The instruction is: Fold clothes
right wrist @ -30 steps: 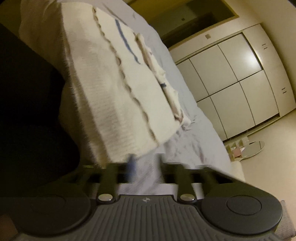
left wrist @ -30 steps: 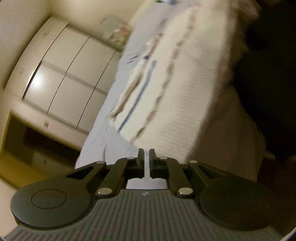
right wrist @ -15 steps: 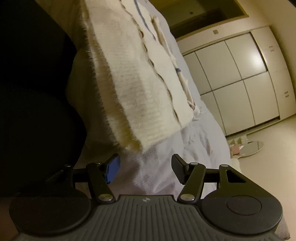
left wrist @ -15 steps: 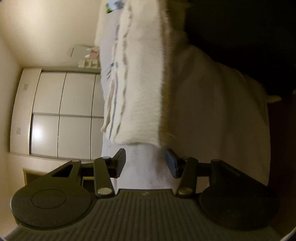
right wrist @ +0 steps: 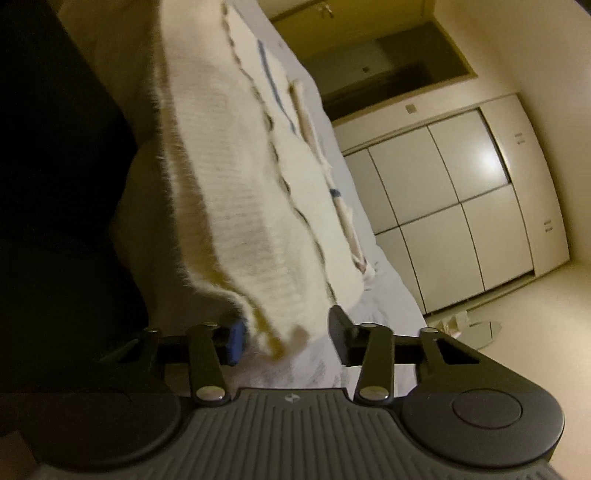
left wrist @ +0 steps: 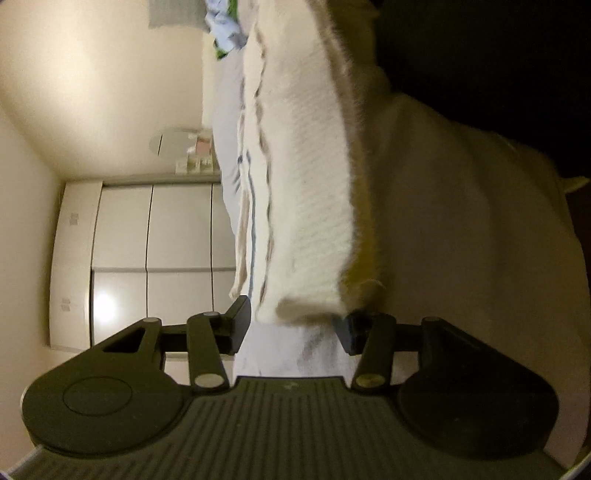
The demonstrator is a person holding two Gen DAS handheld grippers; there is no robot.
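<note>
A cream knitted garment [left wrist: 306, 184] with brown and blue stripes lies folded on a bed with a pale sheet [left wrist: 288, 350]. My left gripper [left wrist: 291, 326] is open, its jaws on either side of the garment's near corner, not closed on it. In the right wrist view the same garment [right wrist: 251, 206] reaches down to my right gripper [right wrist: 286, 334], which is open with the other near corner between its jaws. Both views are rolled sideways.
White wardrobe doors [left wrist: 155, 258] stand beyond the bed, also in the right wrist view [right wrist: 461, 192]. A small mirror and boxes [right wrist: 476, 326] sit on the floor. More clothes [left wrist: 225, 33] lie at the bed's far end. A dark area [right wrist: 44, 184] borders the bed edge.
Both grippers have opened from nearly shut and moved closer, so the garment's near corners now sit between their jaws. Both cameras have rolled further sideways.
</note>
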